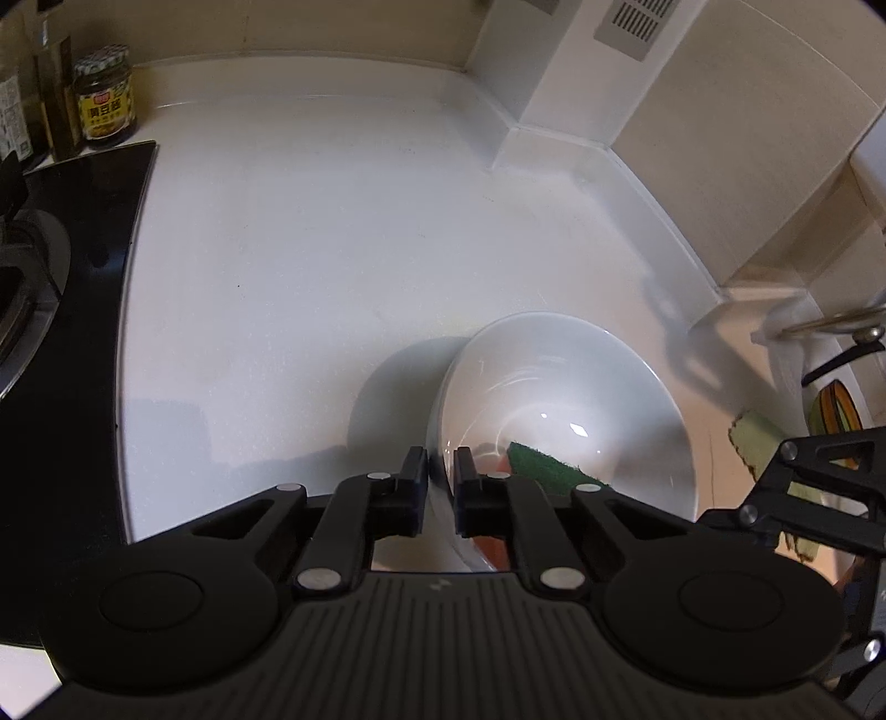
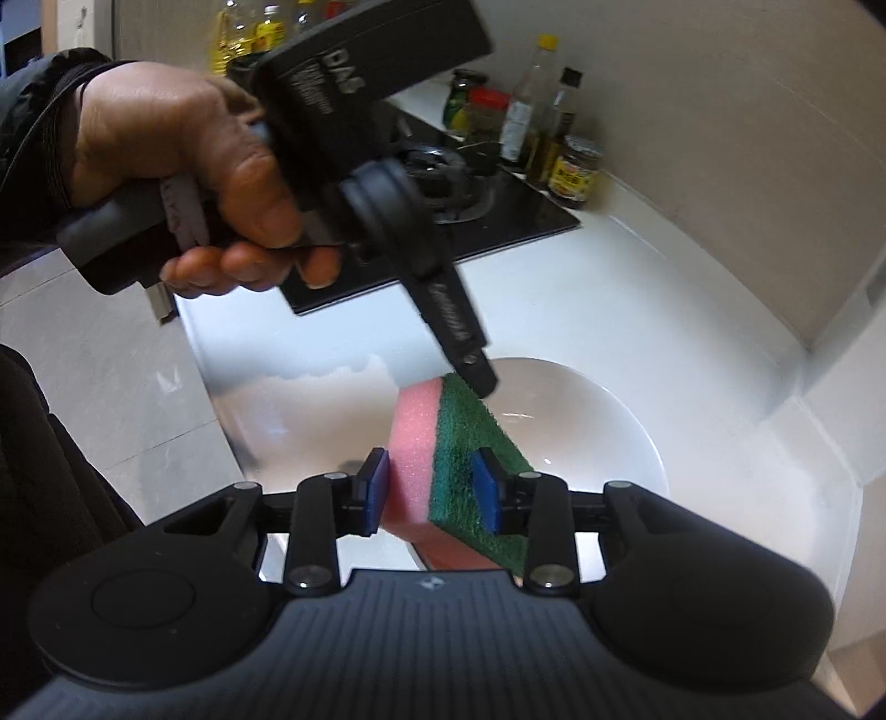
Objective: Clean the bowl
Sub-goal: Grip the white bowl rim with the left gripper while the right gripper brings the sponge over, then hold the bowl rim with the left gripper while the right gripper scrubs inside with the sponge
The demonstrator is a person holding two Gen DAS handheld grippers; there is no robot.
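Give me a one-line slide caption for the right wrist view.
Right gripper clamps a pink-and-green sponge above the white bowl while the left gripper pinches its rim.

We see dim, warm indoor lighting. Glare spots sit on the bowl (image 1: 559, 399), which casts a soft shadow leftward onto the counter (image 1: 310, 232). Fisheye distortion bends the edges; corners vignette black. The hand (image 2: 183, 166) appears slightly motion-blurred.

white countertop (image 1: 310, 232), beige tiled wall (image 1: 310, 27), black glass hob (image 1: 94, 243), condiment jars and bottles (image 2: 531, 138)
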